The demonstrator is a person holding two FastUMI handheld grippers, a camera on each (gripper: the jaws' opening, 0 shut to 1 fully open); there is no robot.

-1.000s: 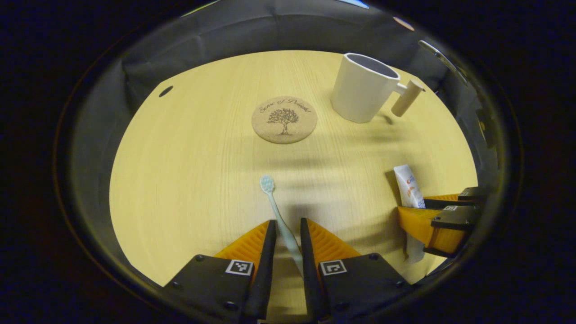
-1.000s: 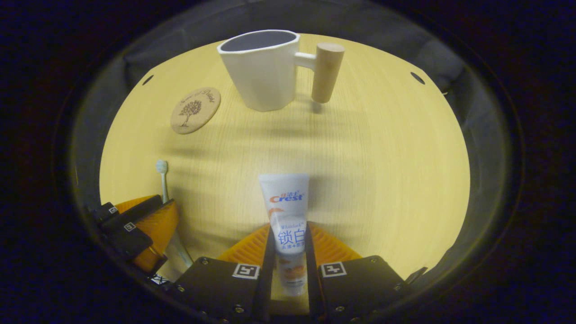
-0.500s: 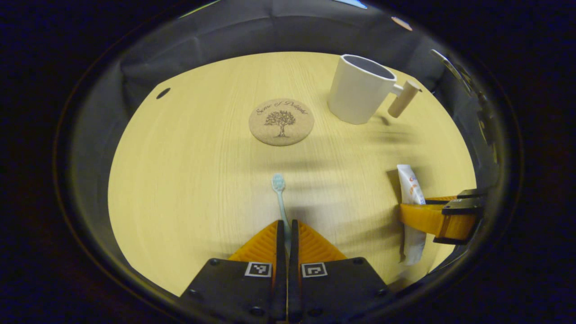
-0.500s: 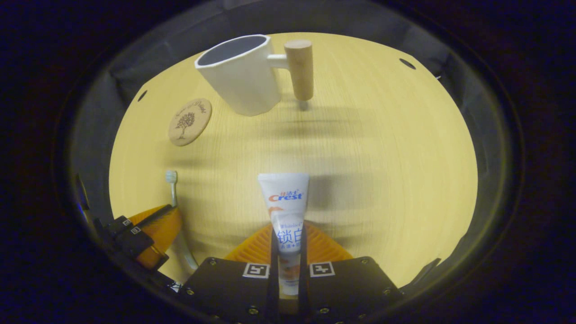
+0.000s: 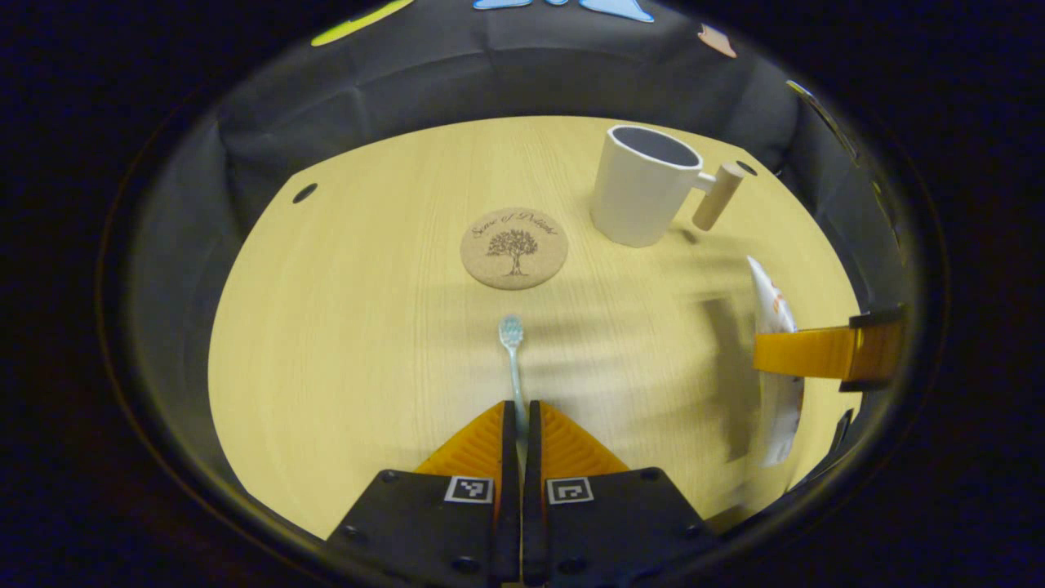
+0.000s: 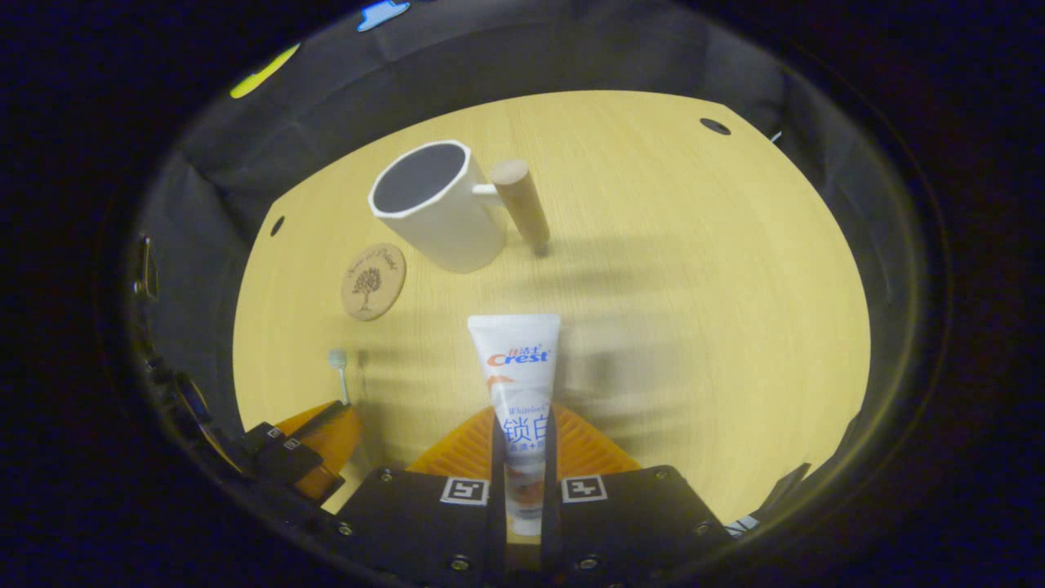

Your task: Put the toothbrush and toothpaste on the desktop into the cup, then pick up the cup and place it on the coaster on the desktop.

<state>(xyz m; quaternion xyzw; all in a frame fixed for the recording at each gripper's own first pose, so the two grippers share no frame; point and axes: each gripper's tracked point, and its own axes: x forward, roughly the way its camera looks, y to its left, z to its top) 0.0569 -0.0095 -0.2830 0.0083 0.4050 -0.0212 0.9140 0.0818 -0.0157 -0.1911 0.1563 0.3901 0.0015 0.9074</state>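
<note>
Toothpaste lifted off desktop in right tongs; toothbrush raised too

Table: pale wood grain, yellowish under the light, with soft blurred shadows across the middle.
Holes: one dark hole at the far left corner and one at the far right corner.
Wall: black cloth, creased, close around the table's far edge and both sides.
</note>
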